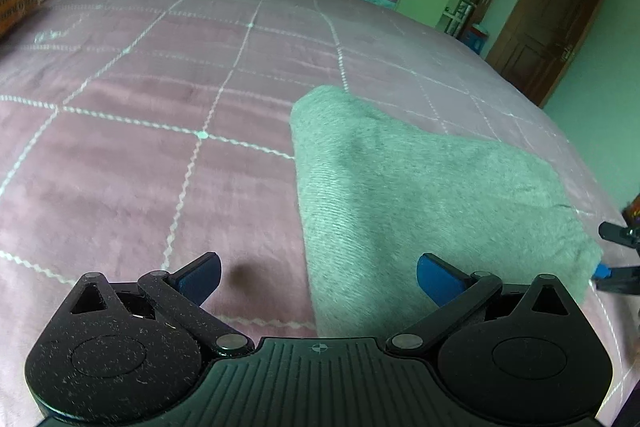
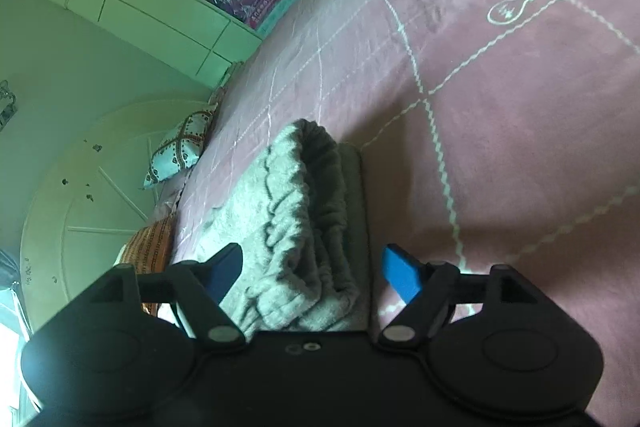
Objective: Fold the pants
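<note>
The folded pants [image 1: 420, 195] lie on the bed [image 1: 160, 107] ahead-right of the wide, empty left tongs [image 1: 319, 277], while the right tongs [image 2: 312, 273], also spread, straddle their gathered waistband end [image 2: 308, 187], seemingly without gripping.

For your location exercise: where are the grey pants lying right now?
The grey pants lie folded on the pink bedspread, right of centre in the left wrist view; in the right wrist view the gathered waistband sits between the open right gripper fingers.

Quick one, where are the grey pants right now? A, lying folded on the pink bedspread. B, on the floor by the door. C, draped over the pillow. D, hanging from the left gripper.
A: the grey pants lie folded flat on the pink bedspread, with the open left gripper holding nothing.
</note>
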### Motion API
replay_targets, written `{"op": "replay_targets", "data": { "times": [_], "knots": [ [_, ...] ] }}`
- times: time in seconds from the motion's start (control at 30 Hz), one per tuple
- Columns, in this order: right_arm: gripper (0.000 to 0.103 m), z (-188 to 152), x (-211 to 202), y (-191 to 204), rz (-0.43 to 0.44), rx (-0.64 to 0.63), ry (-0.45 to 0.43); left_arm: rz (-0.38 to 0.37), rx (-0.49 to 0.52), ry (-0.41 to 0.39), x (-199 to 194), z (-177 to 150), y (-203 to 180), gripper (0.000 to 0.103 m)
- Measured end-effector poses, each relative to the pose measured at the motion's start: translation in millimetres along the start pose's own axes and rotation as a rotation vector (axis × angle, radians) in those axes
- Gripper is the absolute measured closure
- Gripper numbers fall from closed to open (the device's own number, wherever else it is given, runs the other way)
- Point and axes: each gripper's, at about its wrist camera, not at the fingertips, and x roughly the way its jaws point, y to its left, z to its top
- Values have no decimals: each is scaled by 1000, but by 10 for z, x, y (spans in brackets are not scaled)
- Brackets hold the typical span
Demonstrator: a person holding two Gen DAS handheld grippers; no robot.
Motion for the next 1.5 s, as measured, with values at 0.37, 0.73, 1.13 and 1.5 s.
{"op": "replay_targets", "data": {
  "times": [0.37,0.73,1.13,1.5],
  "knots": [
    [32,95,293,-97,45,31,57,-153,-89,63,411,159,112,0],
    [29,158,465,-21,93,26,144,-365,-208,159,663,316,289,0],
    [46,223,480,-124,144,63,187,-495,-229,160,863,278,177,1],
    [60,208,645,252,91,-65,241,-415,-205,120,813,305,-15,77]
  ]
}}
